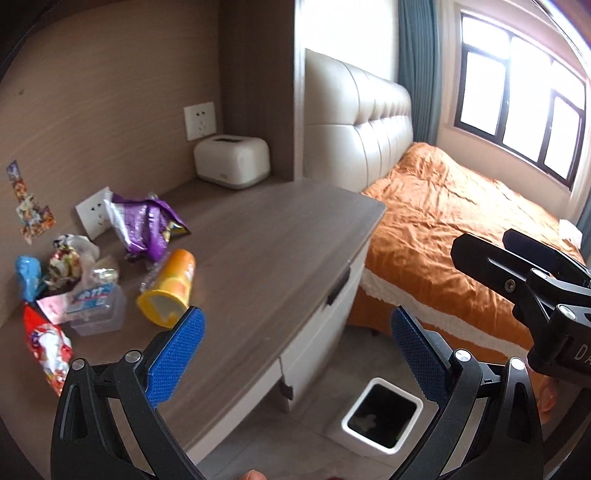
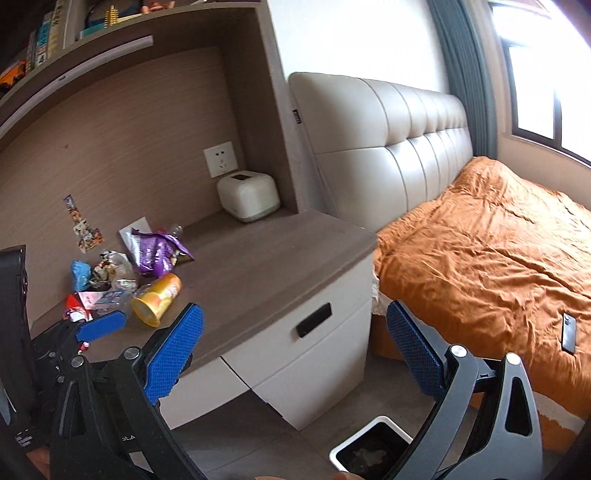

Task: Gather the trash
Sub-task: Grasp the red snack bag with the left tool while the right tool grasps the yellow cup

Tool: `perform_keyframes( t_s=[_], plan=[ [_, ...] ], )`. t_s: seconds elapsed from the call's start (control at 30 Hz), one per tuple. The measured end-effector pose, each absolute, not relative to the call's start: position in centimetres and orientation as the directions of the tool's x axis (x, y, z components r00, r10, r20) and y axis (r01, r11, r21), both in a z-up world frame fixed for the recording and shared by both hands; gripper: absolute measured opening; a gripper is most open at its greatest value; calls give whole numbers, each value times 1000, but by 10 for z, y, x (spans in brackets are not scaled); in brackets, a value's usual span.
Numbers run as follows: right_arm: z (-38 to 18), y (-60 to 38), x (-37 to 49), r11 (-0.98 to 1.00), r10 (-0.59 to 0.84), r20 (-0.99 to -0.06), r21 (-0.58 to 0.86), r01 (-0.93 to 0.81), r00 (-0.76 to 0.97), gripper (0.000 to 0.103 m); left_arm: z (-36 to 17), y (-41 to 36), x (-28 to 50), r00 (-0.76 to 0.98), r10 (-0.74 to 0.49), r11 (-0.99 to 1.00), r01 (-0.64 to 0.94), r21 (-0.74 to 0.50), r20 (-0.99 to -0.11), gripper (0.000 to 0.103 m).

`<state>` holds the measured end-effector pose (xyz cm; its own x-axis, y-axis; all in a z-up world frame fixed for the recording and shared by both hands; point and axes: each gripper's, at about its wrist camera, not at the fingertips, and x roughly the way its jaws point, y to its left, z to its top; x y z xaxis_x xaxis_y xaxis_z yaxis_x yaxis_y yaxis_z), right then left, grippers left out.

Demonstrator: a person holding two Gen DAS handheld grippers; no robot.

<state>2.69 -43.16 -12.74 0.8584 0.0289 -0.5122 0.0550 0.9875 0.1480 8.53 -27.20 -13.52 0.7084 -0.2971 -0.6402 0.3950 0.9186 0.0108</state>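
Trash lies piled at the desk's left: a purple snack bag [image 1: 144, 225], a yellow tube [image 1: 171, 288] on its side, a clear plastic box [image 1: 98, 306], a red wrapper [image 1: 46, 343], a blue wrapper [image 1: 27, 273]. My left gripper [image 1: 295, 332] is open and empty over the desk's front edge, right of the tube. My right gripper [image 2: 295, 332] is open and empty too, out past the desk corner; the purple bag [image 2: 157, 253] and tube [image 2: 157, 299] lie far left of it. A white bin [image 1: 354, 410] stands on the floor below, with scraps inside.
The desk [image 1: 280, 240] has a drawer unit [image 2: 314, 354] under it. A white box [image 1: 232, 160] sits in the back corner under a wall socket. An orange-covered bed [image 2: 480, 251] fills the right, with a phone [image 2: 569, 332] on it. Shelves with books [image 2: 44, 33] hang above.
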Motion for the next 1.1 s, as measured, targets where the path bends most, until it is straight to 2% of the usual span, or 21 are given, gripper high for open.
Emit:
perform_keyframes(
  t_s=[0.17,0.5,0.83,1.1],
  plan=[
    [-112,-396,45,990,74,-492,140,-5,868,99,-124,-226,96,769,-211,958,285,28,-604,98],
    [-115,-325,92,990,130,-529,115,-81,839,99,-121,-120,110,813,-23,999,40,16,-582,98],
    [-153,-268,144,988,155,-607,89,-128,780,99,-153,-44,132,752,82,995,-95,15,-654,98],
    [-202,-234,188,995,78,-658,7,-97,749,99,-189,-11,162,689,56,995,-98,-17,-722,98]
  ],
)
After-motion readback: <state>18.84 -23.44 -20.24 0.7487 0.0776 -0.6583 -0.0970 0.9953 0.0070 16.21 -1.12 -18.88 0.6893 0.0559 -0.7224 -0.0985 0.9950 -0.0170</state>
